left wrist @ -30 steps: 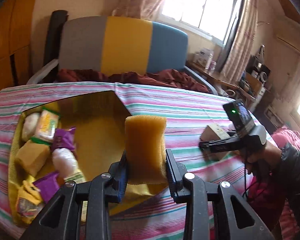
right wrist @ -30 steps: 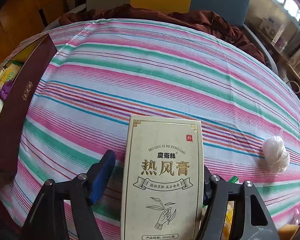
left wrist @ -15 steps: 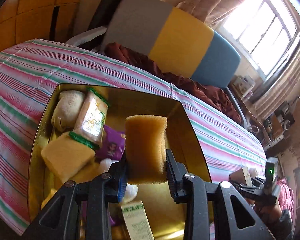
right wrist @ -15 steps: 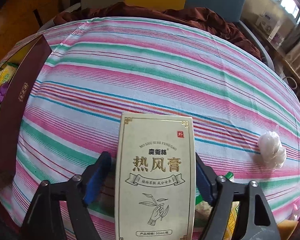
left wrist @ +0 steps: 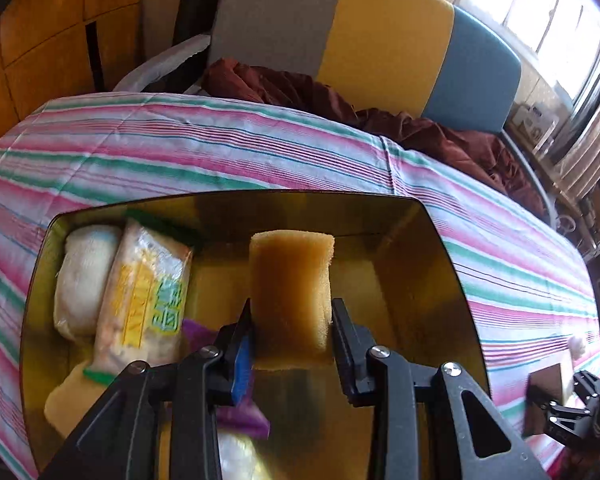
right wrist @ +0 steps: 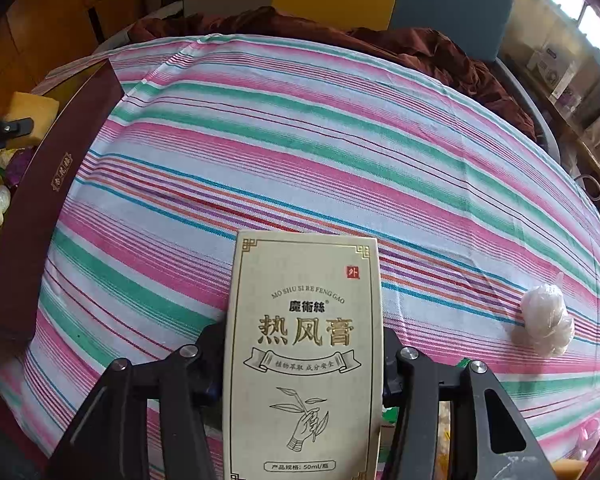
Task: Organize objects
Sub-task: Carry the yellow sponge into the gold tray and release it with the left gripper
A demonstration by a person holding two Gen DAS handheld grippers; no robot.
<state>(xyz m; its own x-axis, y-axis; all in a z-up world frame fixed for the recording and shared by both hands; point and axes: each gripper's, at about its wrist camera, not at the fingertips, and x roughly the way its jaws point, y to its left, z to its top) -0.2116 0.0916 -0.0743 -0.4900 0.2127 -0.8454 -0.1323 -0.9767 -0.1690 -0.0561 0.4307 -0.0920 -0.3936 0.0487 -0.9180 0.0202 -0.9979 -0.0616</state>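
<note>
We work over a table covered with a striped cloth (right wrist: 300, 152) in pink, green, blue and white bands. Behind the table stands a seat with a backrest (left wrist: 364, 36) in grey, yellow and blue panels, and a dark red fabric (left wrist: 420, 128) lies bunched on it. A bright window (left wrist: 560, 12) with curtains fills the upper right of the left wrist view; orange-brown panels line the far left wall.

The left gripper (left wrist: 292, 332) is clamped on a yellow sponge (left wrist: 290, 292), which stands upright between the pads over the open gold-lined box (left wrist: 440, 280). In the box, along its left side, lie a white wrapped bundle (left wrist: 84, 276), a yellow-and-green snack packet (left wrist: 144, 300), a purple wrapper (left wrist: 240, 416) and a second yellow block (left wrist: 72, 404).

The right gripper (right wrist: 302, 364) has just been closing its jaws, and both pads now sit against the sides of a cream carton (right wrist: 304, 356) printed with gold characters, which lies on the cloth. A small white plastic-wrapped item (right wrist: 548, 320) rests on the cloth to the right, well apart from the carton.

The carton hides the right pads almost fully. The box's lower edge is cut off behind the left gripper's arms. The items at the bottom of the right wrist view are too obscured to name.
</note>
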